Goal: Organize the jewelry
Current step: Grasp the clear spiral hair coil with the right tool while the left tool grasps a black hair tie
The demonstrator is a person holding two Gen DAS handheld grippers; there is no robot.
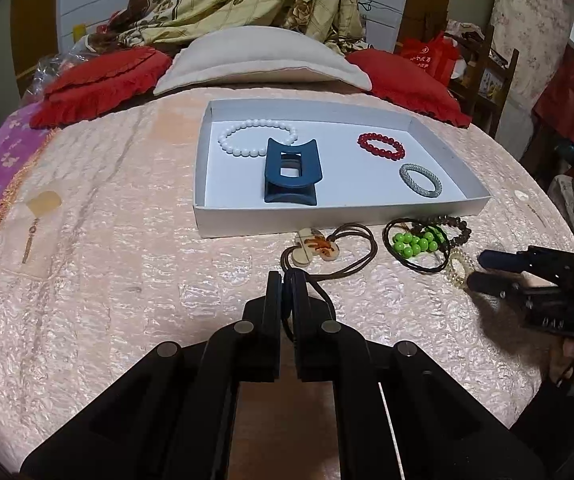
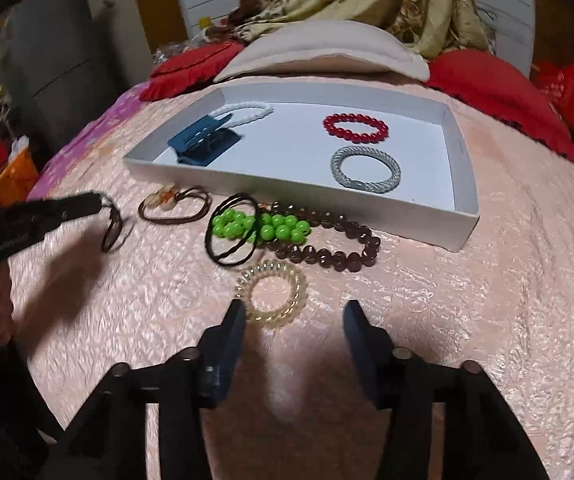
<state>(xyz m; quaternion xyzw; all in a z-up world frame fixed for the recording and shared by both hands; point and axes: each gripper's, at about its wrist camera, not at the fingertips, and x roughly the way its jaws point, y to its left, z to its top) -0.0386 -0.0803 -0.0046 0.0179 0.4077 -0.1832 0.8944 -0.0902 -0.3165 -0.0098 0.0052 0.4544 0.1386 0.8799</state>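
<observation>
Just outside the white tray's near wall, the left gripper is clamped, seemingly, on the pendant necklace's brown cord, pendant lying ahead toward the tray, while the right gripper stands apart before the clear coil hair tie.
</observation>
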